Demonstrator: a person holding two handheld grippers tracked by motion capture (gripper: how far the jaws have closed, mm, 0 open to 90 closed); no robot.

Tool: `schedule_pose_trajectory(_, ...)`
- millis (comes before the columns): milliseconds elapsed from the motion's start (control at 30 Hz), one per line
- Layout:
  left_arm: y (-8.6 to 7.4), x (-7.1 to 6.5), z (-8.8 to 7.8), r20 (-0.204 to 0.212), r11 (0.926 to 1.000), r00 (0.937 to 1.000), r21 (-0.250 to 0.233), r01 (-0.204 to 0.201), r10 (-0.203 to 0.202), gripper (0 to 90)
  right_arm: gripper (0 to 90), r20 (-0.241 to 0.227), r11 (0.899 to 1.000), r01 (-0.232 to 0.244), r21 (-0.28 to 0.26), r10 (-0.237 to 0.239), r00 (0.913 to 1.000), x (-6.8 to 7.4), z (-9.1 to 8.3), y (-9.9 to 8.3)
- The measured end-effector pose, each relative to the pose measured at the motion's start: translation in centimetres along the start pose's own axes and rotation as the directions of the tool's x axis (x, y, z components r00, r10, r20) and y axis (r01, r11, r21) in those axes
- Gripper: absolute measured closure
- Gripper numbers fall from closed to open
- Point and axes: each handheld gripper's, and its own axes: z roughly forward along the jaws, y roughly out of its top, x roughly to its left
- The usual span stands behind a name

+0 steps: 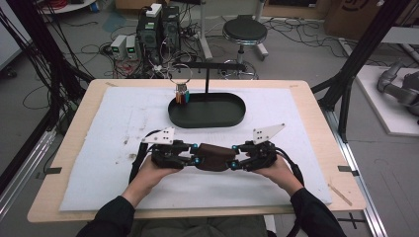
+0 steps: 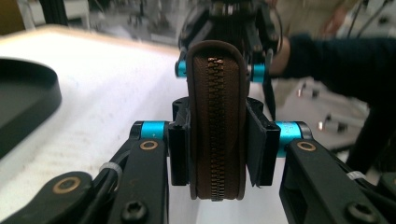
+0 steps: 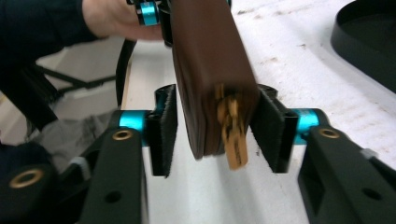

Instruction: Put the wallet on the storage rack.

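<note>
Both grippers meet low in the middle of the high view, nose to nose over the white mat (image 1: pixel 113 148), with a brown zip pouch (image 1: pixel 215 157) bridged between them. From up there you really can't tell who's got hold of it, it just looks like one dark lump between the left gripper (image 1: pixel 194 156) and the right gripper (image 1: pixel 234 159).

Left gripper view sorts out its own side: the pouch (image 2: pixel 217 121) stands on edge, zipper (image 2: pixel 215 126) facing the camera, and the left gripper (image 2: pixel 217 148) has both pads pressed against its sides, so that one's clamped on it. Far end of the pouch sits in the other gripper near the top centre of that frame, with a dark sleeve (image 2: pixel 336 58) coming in from the right.

Right gripper view is the interesting one. Pouch (image 3: pixel 210 70) runs from the top centre down between the jaws of the right gripper (image 3: pixel 217 133), a gold zipper pull (image 3: pixel 233 137) dangling off its near end. Right-hand pad looks about touching the pouch, but there's a clear gap at the left-hand pad (image 3: pixel 163 130), so it's loose, not squeezing.

Also in the high view: a black oval tray (image 1: pixel 232 118) upper centre on the mat, with a post and a ring with small tags (image 1: pixel 181 84) hanging at its left end. Each gripper view catches just a slice of the tray (image 2: pixel 28 102) at one edge.
</note>
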Motion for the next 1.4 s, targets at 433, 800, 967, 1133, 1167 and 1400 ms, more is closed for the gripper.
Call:
schedule_pose_trajectory(433,-0.4,-0.1,0.0,-0.006,0.9973,1.0000,-0.074,0.000,0.000,65.2,65.5,0.015,0.999,0.007,-0.050,-0.006,0.9999,0.0,-0.4,0.0)
schedule_pose_trajectory(800,0.0,0.2,-1.2,-0.132,0.9961,0.9885,-0.057,0.067,-0.074,35.1,72.6,0.074,0.998,0.035,-0.049,-0.031,0.9968,0.1,-0.6,0.1)
schedule_pose_trajectory(967,0.5,-0.2,-2.8,-0.207,0.9987,0.9773,-0.027,0.042,-0.047,33.5,73.1,0.162,0.997,0.030,-0.066,-0.018,0.9866,-0.3,-1.3,0.4)
schedule_pose_trajectory(1133,0.7,-1.1,-4.3,-0.287,0.9999,0.9579,0.009,0.010,-0.007,31.1,73.3,0.281,0.996,0.019,-0.090,0.007,0.9597,-1.0,-2.2,1.2)
schedule_pose_trajectory(1167,0.7,-1.3,-4.6,-0.303,0.9997,0.9529,0.025,0.001,0.007,31.0,73.3,0.299,0.995,0.010,-0.095,0.019,0.9542,-1.1,-2.3,1.3)
schedule_pose_trajectory(1400,0.1,-2.8,-6.4,-0.383,0.9965,0.9214,0.073,-0.042,0.067,29.0,73.4,0.450,0.995,-0.015,-0.103,0.060,0.8912,-2.9,-2.1,2.1)
